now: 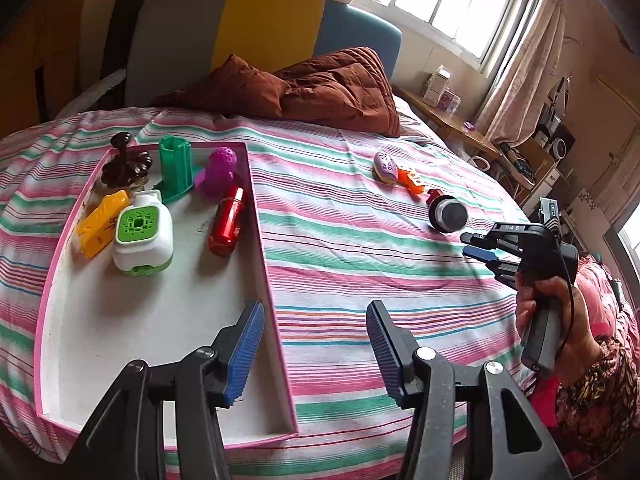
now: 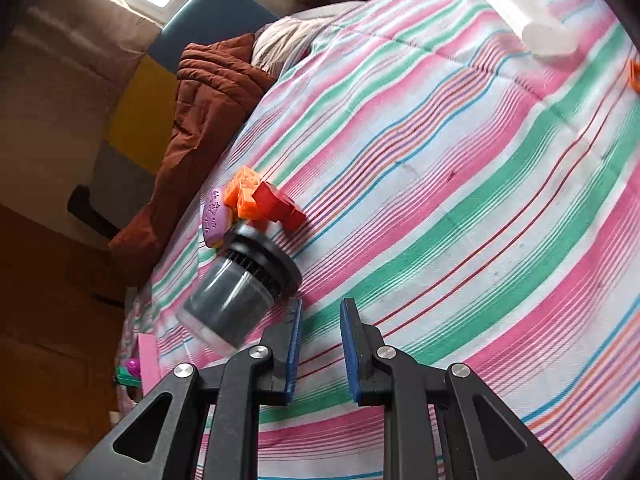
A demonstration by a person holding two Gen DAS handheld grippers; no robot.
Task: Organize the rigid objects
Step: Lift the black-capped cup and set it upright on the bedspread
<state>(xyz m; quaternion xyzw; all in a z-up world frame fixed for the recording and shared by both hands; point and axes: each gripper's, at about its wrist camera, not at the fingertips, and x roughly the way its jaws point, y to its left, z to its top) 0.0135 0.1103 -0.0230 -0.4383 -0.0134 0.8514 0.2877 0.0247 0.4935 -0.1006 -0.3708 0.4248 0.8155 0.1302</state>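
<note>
A pink-rimmed white tray point(image 1: 262, 248) lies on the striped bed, holding a red cylinder point(image 1: 228, 220), a white-and-green device point(image 1: 142, 234), a yellow block point(image 1: 102, 222), a green holder point(image 1: 175, 166), a purple toy point(image 1: 220, 168) and a dark brown ornament point(image 1: 126, 160). My left gripper point(image 1: 316, 308) hangs open over the tray's right wall, nothing between its fingers. To the right on the sheet lie a black-and-grey cylinder point(image 1: 448, 214) point(image 2: 228, 300), a purple oval point(image 2: 216, 216), an orange block point(image 2: 242, 194) and a red block point(image 2: 276, 204). My right gripper point(image 2: 320, 312) point(image 1: 468, 245) is shut and empty, just right of the cylinder.
A brown quilt point(image 1: 320, 88) is bunched at the head of the bed. A white tube point(image 2: 524, 20) and an orange piece point(image 2: 634, 74) lie farther out on the sheet. A person's hand point(image 1: 560, 320) holds the right gripper. Shelves and clutter stand beyond the bed's right side.
</note>
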